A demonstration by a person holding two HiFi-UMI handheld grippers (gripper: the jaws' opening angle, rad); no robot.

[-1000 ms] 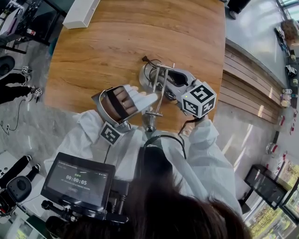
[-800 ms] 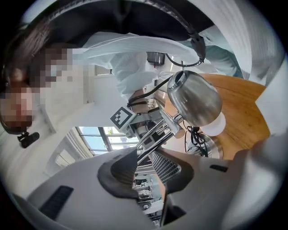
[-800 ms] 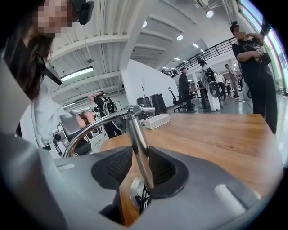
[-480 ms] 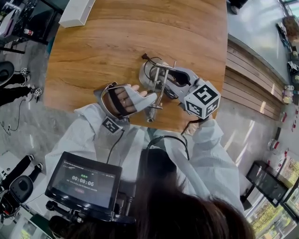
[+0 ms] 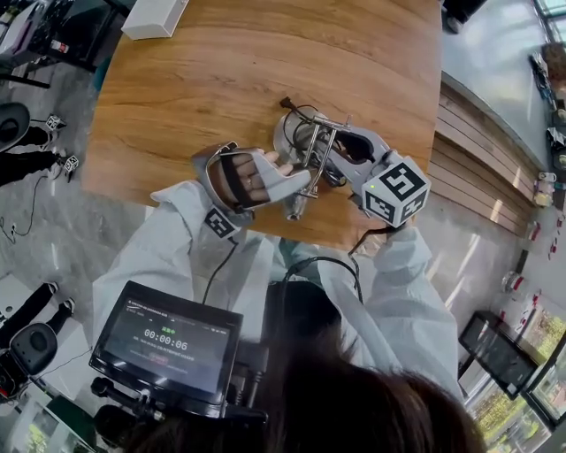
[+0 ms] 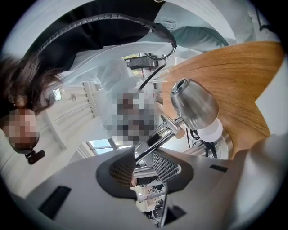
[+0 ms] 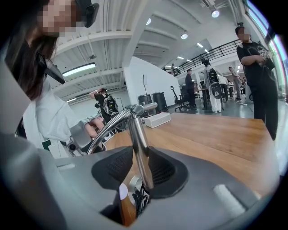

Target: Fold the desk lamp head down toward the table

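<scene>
Wood-grain table fills most of the head view, with a white box at its far corner and the chrome desk lamp standing close to the near edge, in front of the person's white sleeves. The 2 grippers meet at the lamp. The left gripper points about level and its ribbed pads are clamped on the lamp's upper arm. The right gripper, marker cube toward the person, points slightly downward. Its jaws have just been closing a little, and their pads now sit against the upright post above the base. Compared with 1 second ago, the left gripper is lower and has rolled somewhat, taking the upper arm down with it. The lamp head, which then showed past the table's near edge, now shows over the wood and nearer the base. The right gripper is in the same place on the post. In the left gripper view the lamp head is tilted, its white bulb facing the tabletop.
</scene>
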